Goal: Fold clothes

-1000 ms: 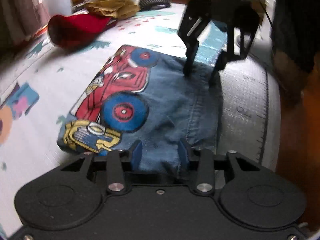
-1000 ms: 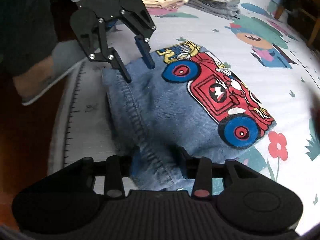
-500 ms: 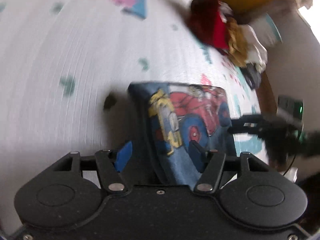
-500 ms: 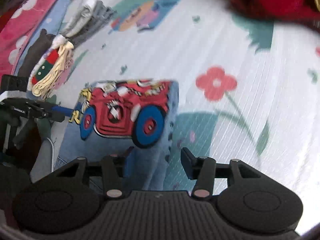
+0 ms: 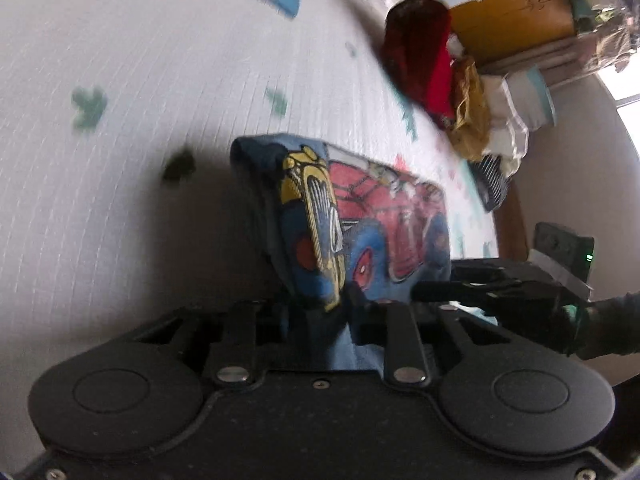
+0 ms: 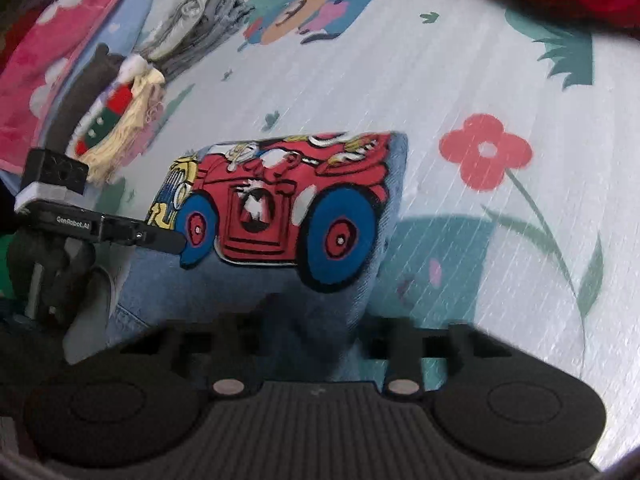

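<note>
Denim garment (image 6: 280, 280) w/ red cartoon car print lies on the play mat (image 5: 120, 100), folded to a compact block, near the mat's front edge where the person stands. Car print faces up; blue wheels and yellow grille visible.

L gripper (image 5: 320, 304): jaws have just been closing, now narrow, pinched on a bunched end of the denim garment at the grille side. Cloth rises between the fingers and hides most of the pads; fabric looks lifted there, though view is blurred, so prob. only partly off the mat.

R gripper (image 6: 316, 320): jaws have just been closing too, now narrow, w/ the garment's other end between them, at the rear-wheel side. Fingertips in shadow; grip appears firm but pad contact not clearly seen.

Each gripper shows in the other's cam, side-on, at opposite ends of the garment: R gripper at right of the left wrist view, L gripper at left of the right wrist view.

Elsewhere on mat: red garment (image 5: 420, 64) toward the far edge, w/ mustard cloth (image 5: 470, 112) and white cloth (image 5: 508, 120) just beside it. Folded grey stack (image 6: 200, 20) and a red-green-cream knit item (image 6: 116, 120) near the opposite edge. Pink blanket (image 6: 60, 40) beyond that edge. Red flower print (image 6: 486, 152) on mat just beside the garment.
</note>
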